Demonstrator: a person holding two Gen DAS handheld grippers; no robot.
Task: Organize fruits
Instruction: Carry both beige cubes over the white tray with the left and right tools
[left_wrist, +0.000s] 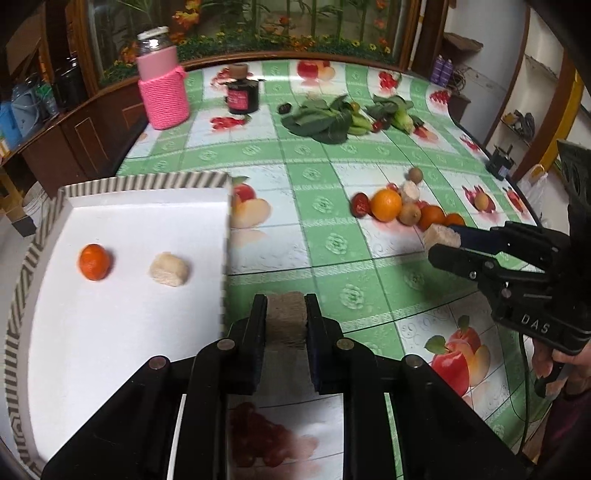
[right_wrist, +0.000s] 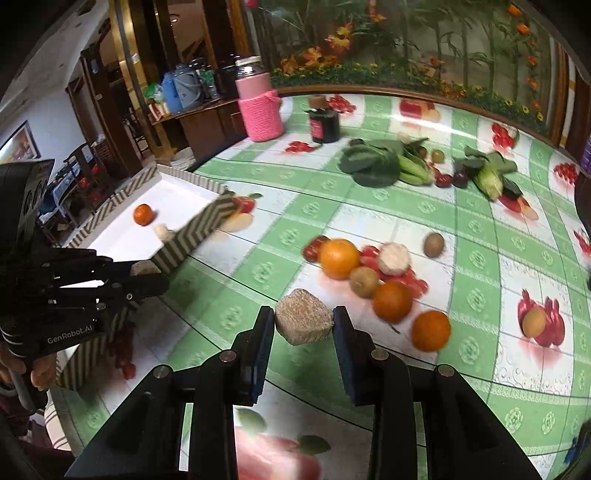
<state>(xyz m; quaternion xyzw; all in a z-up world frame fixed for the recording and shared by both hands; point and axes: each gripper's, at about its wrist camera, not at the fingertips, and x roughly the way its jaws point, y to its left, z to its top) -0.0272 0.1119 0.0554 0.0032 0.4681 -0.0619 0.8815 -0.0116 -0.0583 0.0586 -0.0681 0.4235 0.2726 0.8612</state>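
Fruits (right_wrist: 339, 258) on green fruit-print tablecloth (right_wrist: 295, 206); left gripper (left_wrist: 286, 321) grasps brown chunk (left_wrist: 286, 319); right gripper (right_wrist: 303, 319) grasps beige chunk (right_wrist: 303, 316)

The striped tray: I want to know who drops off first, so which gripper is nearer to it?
Left. The left gripper, shut on a tan block, is right beside the striped tray's near wall. The right gripper, holding a pale block, is farther out, near the oranges.

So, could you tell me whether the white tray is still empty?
No, the white tray already holds a small orange fruit and a pale fibrous block.
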